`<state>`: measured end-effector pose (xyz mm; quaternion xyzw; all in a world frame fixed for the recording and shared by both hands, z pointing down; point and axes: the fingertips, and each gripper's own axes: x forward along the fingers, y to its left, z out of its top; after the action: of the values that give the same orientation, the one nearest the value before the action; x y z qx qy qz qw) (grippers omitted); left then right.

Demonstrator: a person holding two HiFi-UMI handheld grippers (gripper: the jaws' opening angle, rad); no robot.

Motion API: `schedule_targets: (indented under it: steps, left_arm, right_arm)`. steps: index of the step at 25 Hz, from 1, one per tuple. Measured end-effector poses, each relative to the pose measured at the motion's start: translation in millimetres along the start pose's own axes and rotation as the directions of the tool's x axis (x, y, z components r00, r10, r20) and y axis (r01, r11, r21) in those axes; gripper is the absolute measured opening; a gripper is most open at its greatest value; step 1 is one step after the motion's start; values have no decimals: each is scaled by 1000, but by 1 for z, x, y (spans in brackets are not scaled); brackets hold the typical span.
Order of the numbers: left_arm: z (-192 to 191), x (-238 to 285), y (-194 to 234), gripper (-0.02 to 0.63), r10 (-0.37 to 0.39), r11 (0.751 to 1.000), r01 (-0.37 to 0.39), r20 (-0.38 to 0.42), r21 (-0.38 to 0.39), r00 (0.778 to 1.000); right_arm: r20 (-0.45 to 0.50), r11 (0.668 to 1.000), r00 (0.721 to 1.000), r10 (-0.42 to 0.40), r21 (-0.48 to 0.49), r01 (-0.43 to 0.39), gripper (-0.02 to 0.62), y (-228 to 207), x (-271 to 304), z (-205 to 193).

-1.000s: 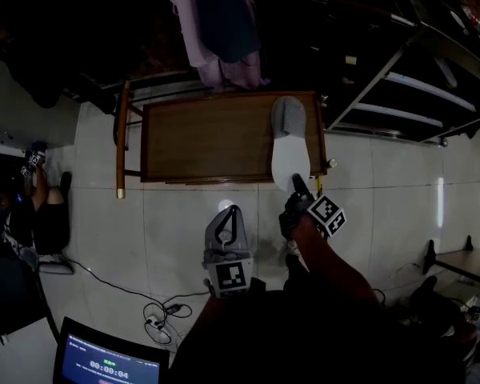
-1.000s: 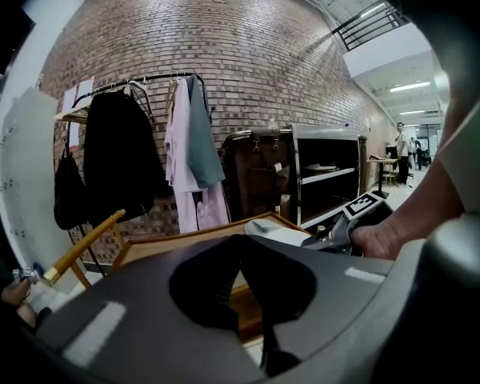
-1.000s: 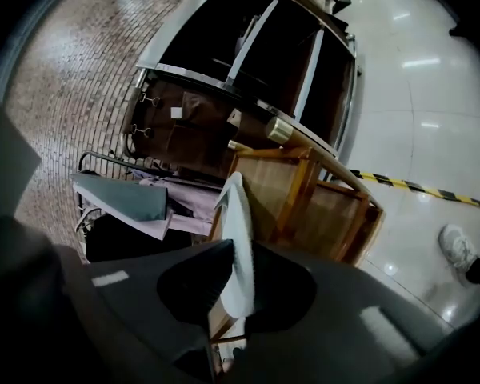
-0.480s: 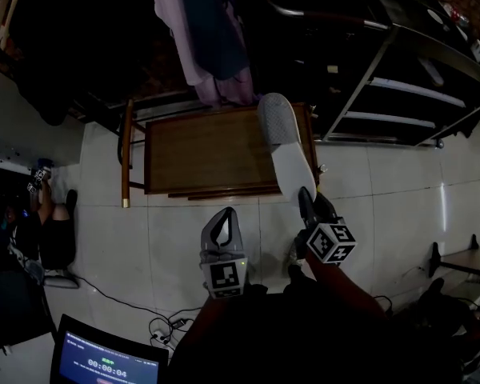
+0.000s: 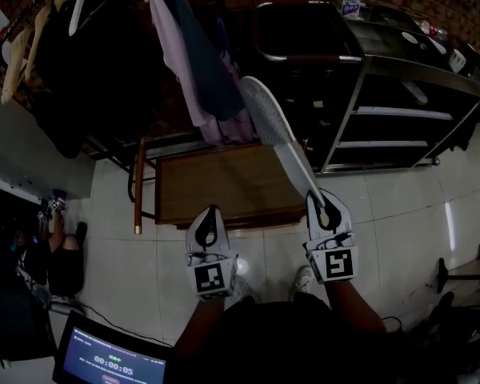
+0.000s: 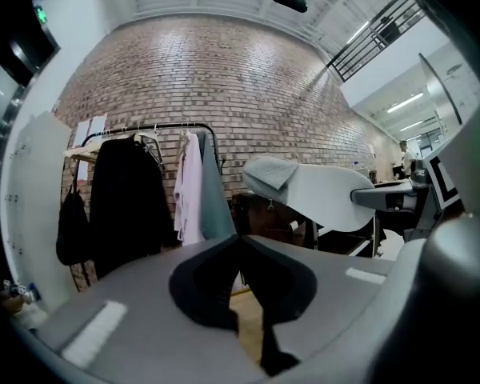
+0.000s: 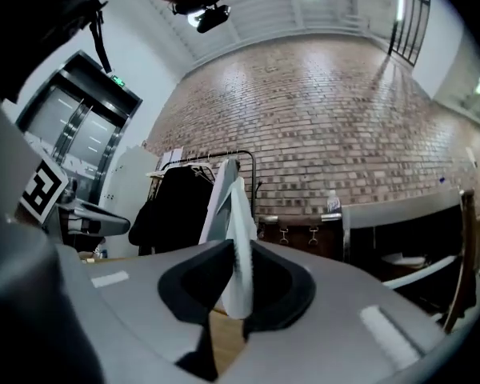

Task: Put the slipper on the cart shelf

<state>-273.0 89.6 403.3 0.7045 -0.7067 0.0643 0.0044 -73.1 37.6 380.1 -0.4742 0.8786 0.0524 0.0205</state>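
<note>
Jaws of the right tongs (image 5: 314, 202) clamp the heel end of the white slipper (image 5: 270, 125), which is raised in the air above the wooden table (image 5: 224, 189), near the black cart (image 5: 408, 69). The left tongs (image 5: 210, 213) are closed and empty, level beside the right

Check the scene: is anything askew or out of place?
The slipper is the odd one: the right gripper pinches its heel end, so it juts tilted in mid-air above the wooden table, not resting on any shelf.
</note>
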Motion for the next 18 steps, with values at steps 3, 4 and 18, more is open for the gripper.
schedule_targets:
  steps: [3, 4, 18]
  left_arm:
    - [15, -1, -4, 15, -26, 1000, 27, 20, -6, 999]
    - [17, -1, -7, 15, -40, 999, 40, 24, -8, 999]
    - [42, 35, -117, 15, -60, 998, 59, 96, 17, 994]
  right_arm:
    - [27, 998, 1000, -12, -68, 14, 44, 0, -3, 17]
    - [33, 997, 999, -18, -79, 20, 44, -1, -4, 18]
    - [-42, 987, 992, -122, -108, 117, 48, -112, -67, -11]
